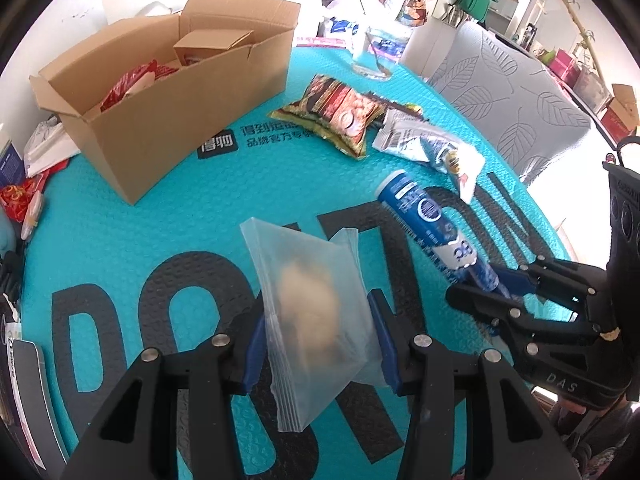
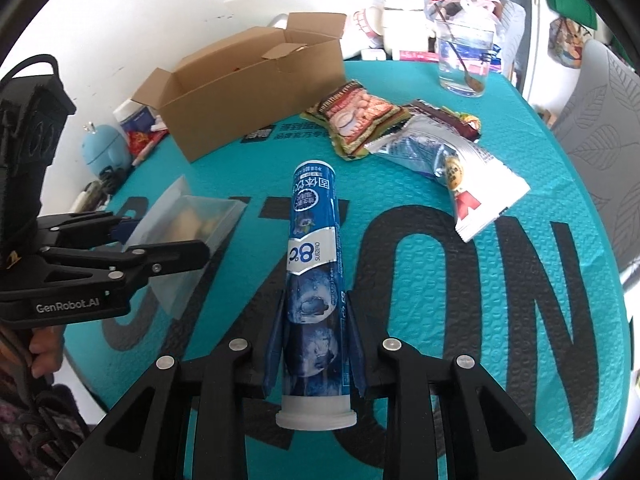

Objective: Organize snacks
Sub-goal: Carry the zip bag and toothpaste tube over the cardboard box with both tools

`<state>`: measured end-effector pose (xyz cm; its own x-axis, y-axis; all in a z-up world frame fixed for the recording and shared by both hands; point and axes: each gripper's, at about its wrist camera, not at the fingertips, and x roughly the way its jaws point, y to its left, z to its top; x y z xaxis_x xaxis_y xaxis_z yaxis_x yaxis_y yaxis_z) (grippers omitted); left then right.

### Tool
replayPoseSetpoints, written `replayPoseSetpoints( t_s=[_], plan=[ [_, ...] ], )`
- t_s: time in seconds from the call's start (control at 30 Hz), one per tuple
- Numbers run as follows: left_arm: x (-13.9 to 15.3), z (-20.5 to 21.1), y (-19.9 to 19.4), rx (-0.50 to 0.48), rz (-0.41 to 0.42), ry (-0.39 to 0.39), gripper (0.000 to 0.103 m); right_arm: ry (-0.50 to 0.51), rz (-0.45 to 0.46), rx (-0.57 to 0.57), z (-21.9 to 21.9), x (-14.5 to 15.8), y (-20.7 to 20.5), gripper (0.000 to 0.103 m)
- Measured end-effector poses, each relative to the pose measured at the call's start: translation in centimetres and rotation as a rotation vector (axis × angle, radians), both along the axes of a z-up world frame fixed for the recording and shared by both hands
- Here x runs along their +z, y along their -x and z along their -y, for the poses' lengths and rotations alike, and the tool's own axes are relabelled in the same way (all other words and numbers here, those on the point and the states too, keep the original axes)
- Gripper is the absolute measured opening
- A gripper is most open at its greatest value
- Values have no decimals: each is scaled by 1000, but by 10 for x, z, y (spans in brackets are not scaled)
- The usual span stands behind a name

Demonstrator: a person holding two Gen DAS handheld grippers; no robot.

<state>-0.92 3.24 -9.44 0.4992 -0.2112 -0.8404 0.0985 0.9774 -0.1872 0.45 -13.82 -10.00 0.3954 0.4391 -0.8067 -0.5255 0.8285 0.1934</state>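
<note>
On mat [image 1: 120, 240]: 1 box [image 1: 168, 120], 3 loose packets [image 1: 340, 116], 2 held.

one box [image 1: 168, 120], one tube [image 2: 316, 280], three packets [image 1: 340, 116]

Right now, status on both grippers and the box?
Left gripper shut on frosted bag. Right gripper shut on blue tube. Cardboard box open, snacks inside. Two packets loose on mat.

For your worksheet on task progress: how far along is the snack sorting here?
Done: red packets already lie in the cardboard box. In hand: left gripper holds the frosted bag; right gripper holds the blue tube. Left: peanut packet and silver packet on the mat.
</note>
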Motion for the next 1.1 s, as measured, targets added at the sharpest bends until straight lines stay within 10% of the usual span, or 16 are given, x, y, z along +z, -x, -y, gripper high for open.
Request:
replayPoseSetpoints(
  t_s=[0.33,1.1],
  plan=[
    [39,2,-2,-19,116,16,46,-131,-3,72,-6,31,4,28],
    [124,-46,-45,87,385,0,46,-114,292,170,-63,130,-47,28]
  ],
)
